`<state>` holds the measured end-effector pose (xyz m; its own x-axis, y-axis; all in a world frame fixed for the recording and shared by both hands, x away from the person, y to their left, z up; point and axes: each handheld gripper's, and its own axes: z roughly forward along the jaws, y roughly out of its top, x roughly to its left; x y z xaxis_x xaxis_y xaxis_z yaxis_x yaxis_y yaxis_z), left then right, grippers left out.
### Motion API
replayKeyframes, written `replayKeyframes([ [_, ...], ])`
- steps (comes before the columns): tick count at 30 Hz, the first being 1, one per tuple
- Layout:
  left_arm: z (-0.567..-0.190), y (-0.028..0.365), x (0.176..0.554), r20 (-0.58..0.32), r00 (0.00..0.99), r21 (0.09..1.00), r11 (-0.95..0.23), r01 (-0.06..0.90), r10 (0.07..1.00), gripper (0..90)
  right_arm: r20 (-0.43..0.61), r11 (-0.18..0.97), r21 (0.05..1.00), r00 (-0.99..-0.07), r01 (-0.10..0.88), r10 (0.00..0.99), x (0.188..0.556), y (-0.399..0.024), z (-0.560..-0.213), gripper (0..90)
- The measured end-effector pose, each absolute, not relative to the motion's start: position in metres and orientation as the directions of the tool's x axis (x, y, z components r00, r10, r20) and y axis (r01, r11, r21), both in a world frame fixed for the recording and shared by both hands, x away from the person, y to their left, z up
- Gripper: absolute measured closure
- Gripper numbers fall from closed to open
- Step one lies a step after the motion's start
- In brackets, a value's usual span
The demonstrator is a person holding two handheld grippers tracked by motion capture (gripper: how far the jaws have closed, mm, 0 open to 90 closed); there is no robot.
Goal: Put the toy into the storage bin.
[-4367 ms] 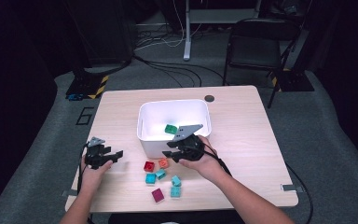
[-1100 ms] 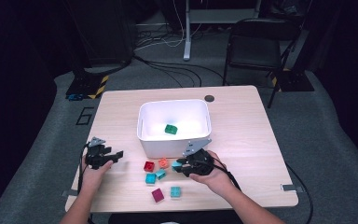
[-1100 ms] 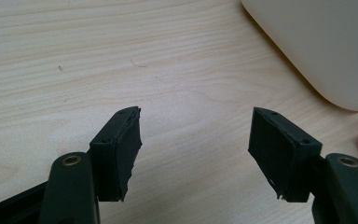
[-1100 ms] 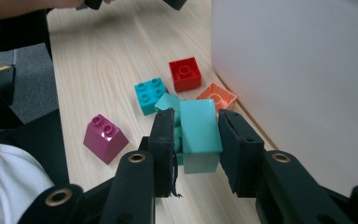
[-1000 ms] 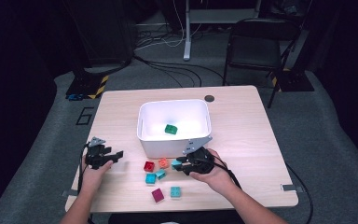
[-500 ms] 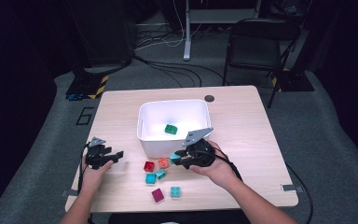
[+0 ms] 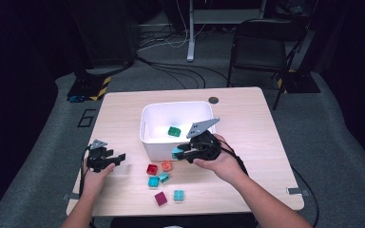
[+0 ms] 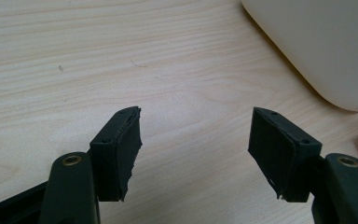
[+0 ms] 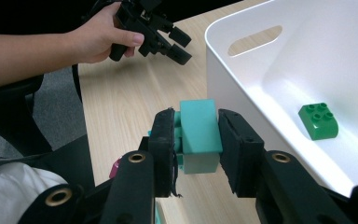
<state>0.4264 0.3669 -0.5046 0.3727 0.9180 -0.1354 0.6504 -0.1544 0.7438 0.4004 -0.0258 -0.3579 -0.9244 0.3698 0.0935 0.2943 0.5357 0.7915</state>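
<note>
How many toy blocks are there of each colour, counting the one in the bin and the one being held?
Teal: 4, one clamped in the right gripper
Green: 1, in the white bin
Red: 1
Orange: 1
Magenta: 1
Total: 8

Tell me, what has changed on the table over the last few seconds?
The right tool took a teal block from the table and lifted it towards the white bin. The left tool stayed open and still; the green block stayed in the bin.

the white bin [image 7: 158, 145] wall stands just ahead of the right tongs [image 7: 180, 153]; bare tabletop [image 7: 119, 111] lies open left of it.
</note>
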Motion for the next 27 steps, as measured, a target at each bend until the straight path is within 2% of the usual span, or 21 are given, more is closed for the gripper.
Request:
replayKeyframes([
  [15, -0.505, 0.367, 0.427, -0.14, 0.371, 0.744, -0.15, 0.651, 0.918, 33.9, 0.054, 0.523, 0.803, -0.908, 0.287, 0.415, 0.433, -0.024, -0.339, 67.0],
  [27, -0.505, 0.368, 0.427, -0.14, 0.373, 0.746, -0.149, 0.649, 0.917, 34.0, 0.043, 0.519, 0.795, -0.883, 0.314, 0.468, 0.469, -0.006, -0.347, 67.0],
])
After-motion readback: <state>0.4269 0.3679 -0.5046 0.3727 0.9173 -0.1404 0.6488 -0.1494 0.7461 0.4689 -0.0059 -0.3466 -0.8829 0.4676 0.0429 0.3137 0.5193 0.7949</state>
